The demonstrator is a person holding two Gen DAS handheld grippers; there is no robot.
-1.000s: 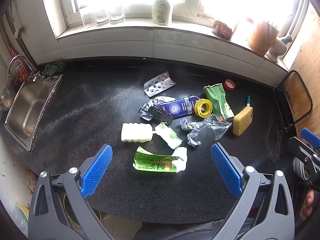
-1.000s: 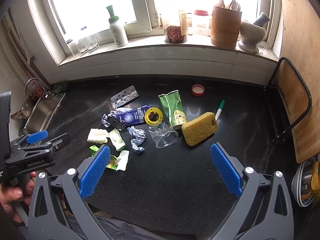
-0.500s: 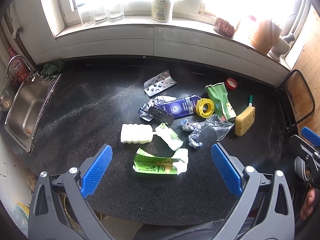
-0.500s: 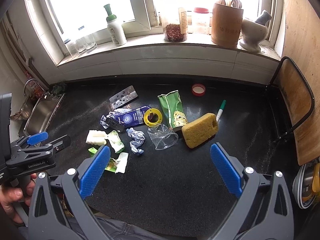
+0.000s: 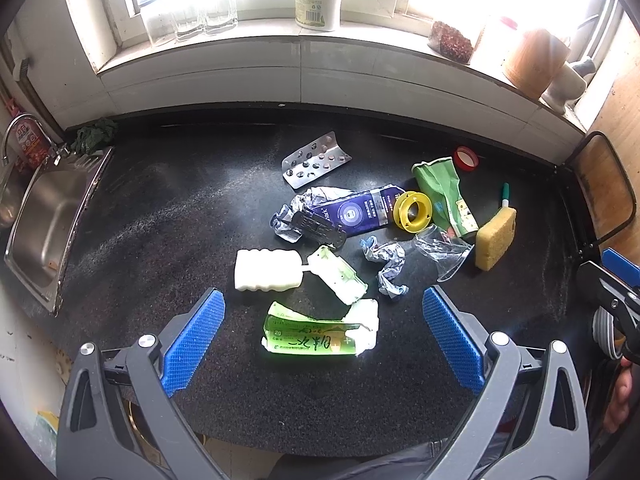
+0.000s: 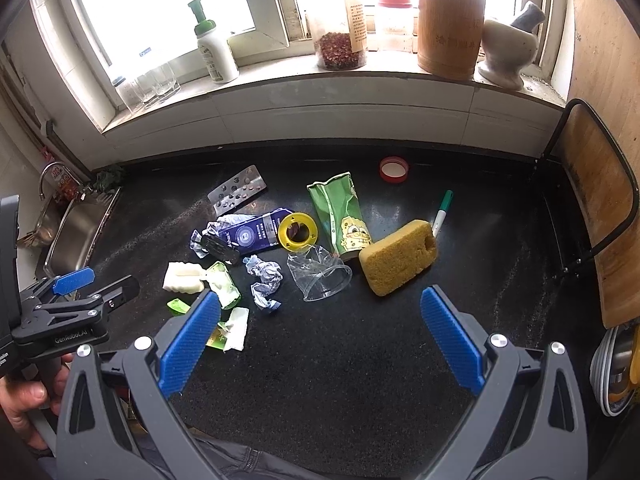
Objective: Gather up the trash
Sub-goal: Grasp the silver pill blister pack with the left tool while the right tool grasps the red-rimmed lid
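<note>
Trash lies scattered on the black counter. A green torn wrapper lies nearest, between the open fingers of my left gripper, which hovers above it. Behind it are a white ribbed foam block, a pale green carton piece, crumpled paper, a blue pouch, a pill blister, a yellow tape spool, a green snack bag and a crushed clear cup. My right gripper is open and empty over the counter's front, short of the cup.
A yellow sponge, a green marker and a red lid lie to the right. A steel sink is at the left. A wooden board in a rack stands at the right. Bottles and jars line the windowsill.
Both grippers have drifted slightly; the scene has shifted a little in each view. Both stay open and nothing on the counter has moved.
</note>
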